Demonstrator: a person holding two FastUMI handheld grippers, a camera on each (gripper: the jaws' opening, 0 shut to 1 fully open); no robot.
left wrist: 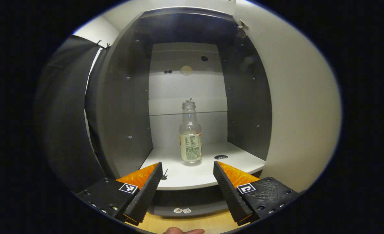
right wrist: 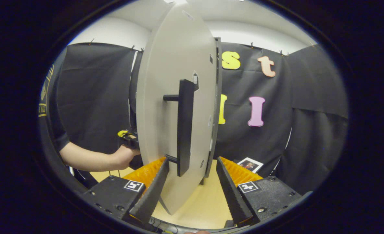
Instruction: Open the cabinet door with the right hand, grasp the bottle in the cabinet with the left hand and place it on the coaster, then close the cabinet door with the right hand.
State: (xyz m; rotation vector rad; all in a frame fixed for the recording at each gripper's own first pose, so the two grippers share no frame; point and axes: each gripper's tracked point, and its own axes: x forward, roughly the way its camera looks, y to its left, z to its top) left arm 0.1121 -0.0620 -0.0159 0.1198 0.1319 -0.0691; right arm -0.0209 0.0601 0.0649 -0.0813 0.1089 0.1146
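Observation:
In the left gripper view a clear, capless bottle (left wrist: 190,136) with a label stands upright on the white lower shelf (left wrist: 198,175) of the open cabinet (left wrist: 120,107). My left gripper (left wrist: 187,167) is open just in front of the shelf edge, with the bottle straight ahead, a short way beyond its fingertips. In the right gripper view the white cabinet door (right wrist: 175,107) stands swung open, edge-on, with its black bar handle (right wrist: 184,126). My right gripper (right wrist: 192,162) is open, its fingers on either side of the handle's lower end without pressing on it.
A glass shelf (left wrist: 187,112) crosses the cabinet above the bottle's mouth. The wooden tabletop (right wrist: 201,201) runs below the door. A person's forearm (right wrist: 94,159) reaches behind the door on the left. A small photo card (right wrist: 249,164) lies on the table at the right.

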